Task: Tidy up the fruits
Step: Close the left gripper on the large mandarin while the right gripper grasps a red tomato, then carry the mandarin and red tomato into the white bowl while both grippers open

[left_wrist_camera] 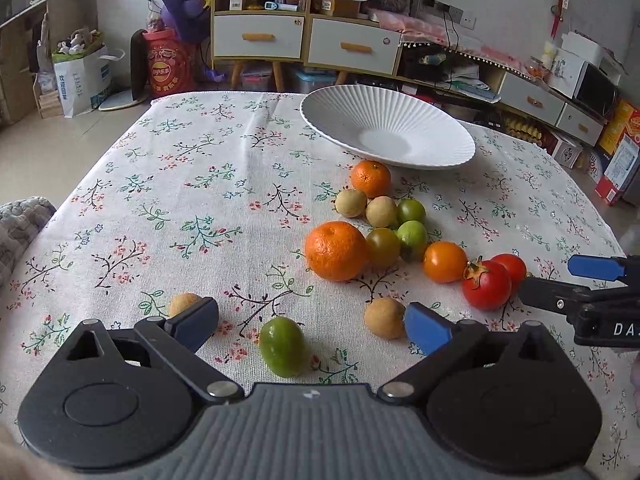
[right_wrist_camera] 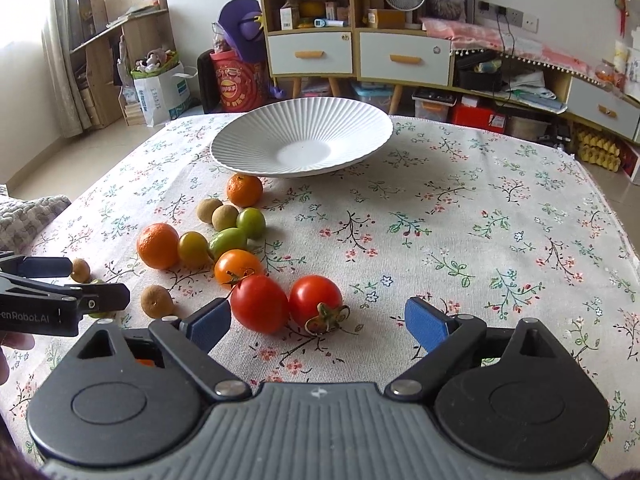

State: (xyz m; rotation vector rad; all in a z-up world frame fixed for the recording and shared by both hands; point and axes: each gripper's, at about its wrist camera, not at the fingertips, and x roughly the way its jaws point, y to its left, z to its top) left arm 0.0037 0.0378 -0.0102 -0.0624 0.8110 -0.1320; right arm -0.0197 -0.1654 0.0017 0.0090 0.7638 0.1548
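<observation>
A white ribbed bowl (left_wrist_camera: pixel 386 126) (right_wrist_camera: pixel 302 142) stands empty at the table's far side. Fruit lies loose in front of it: two oranges (left_wrist_camera: pixel 336 250) (left_wrist_camera: pixel 371 178), several green and tan small fruits, an orange tomato (left_wrist_camera: pixel 445 262) and two red tomatoes (right_wrist_camera: pixel 259 303) (right_wrist_camera: pixel 315 300). My left gripper (left_wrist_camera: pixel 310 326) is open, a green oval fruit (left_wrist_camera: pixel 281 346) lying between its fingers, untouched. A tan fruit (left_wrist_camera: pixel 384 317) rests by its right pad. My right gripper (right_wrist_camera: pixel 318 320) is open around the two red tomatoes, pads apart from them.
The table wears a floral cloth (right_wrist_camera: pixel 480 240). A grey cushion (left_wrist_camera: pixel 20 224) sits at the left edge. Beyond the far edge stand drawer cabinets (right_wrist_camera: pixel 352 56), a fan and floor clutter. Bare cloth stretches left of the fruit in the left wrist view and right of it in the right wrist view.
</observation>
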